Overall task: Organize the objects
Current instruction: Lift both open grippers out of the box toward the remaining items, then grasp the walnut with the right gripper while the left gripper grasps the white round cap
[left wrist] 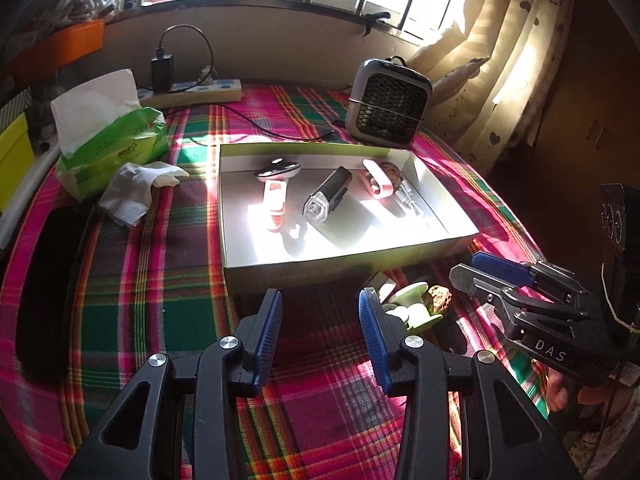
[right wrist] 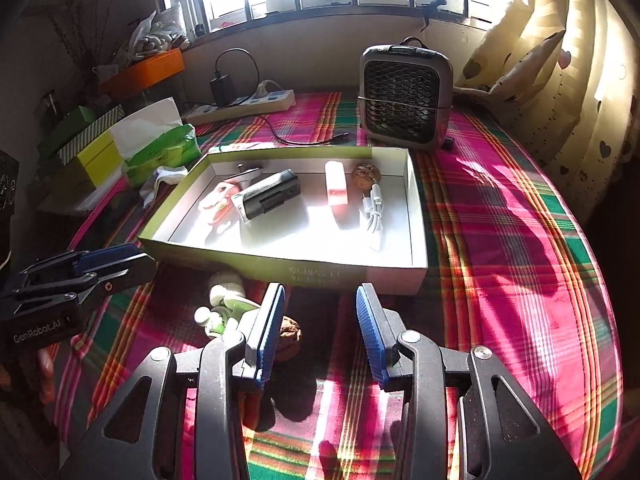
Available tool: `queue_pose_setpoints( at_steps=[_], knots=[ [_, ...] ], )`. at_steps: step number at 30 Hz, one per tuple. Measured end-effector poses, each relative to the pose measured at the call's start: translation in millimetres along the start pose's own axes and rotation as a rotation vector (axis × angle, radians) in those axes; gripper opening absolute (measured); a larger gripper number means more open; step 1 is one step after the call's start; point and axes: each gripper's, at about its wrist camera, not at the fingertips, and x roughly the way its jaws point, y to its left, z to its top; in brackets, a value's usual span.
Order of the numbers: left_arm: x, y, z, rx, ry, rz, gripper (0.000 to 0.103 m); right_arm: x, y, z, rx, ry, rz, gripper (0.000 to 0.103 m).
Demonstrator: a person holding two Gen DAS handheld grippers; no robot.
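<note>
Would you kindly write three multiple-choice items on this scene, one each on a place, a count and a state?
1. Where does the loose walnut outside the box lie?
A. On the plaid cloth, in front of the shallow box
B. On top of the small fan heater
C. On the power strip

2. How many walnuts show in all?
A. One
B. Two
C. Four

3. How does the left gripper stand?
A. Clamped on the black bike light
C. Clamped on the tissue pack
B. Open, with nothing between its pads

Answers:
1 A: it rests on the cloth beside the green-and-white object, near the box's front wall.
2 B: a second walnut sits in the box's far right corner.
3 B: only bare cloth shows between its blue pads.
</note>
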Motion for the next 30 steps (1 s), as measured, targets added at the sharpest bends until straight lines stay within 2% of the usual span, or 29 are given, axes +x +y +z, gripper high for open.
queue_pose_setpoints(
  at_steps=[9,18,23,27,30],
  knots=[
    [3.2,5.6,-9.3,-0.004,0.032,-0.06,0.038,6.4,11.9,-13.6,0.012,0.033,0.014,0.039],
    [8.2,4.7,-6.7,-0.001,0.049,-0.107,0.038,14.5,7.8,-15.0,0.068,0.054,0.062,0.045],
    [9.9,5.9,-9.2,-0.009,0.061,-0.098,0.038,24.0,8.9,-17.2,0.069,0.084,0.079,0.045],
    [12.0,7.1,-9.0,-0.018,0.07,-0.083,0.038,24.3,5.2,-16.7,0.074,0.072,0.107,0.045],
    [13.6,5.8,-8.2,-0.023,0.073,-0.084,0.038,24.3,4.2,-16.7,0.064,0.064,0.094,0.044]
  ],
)
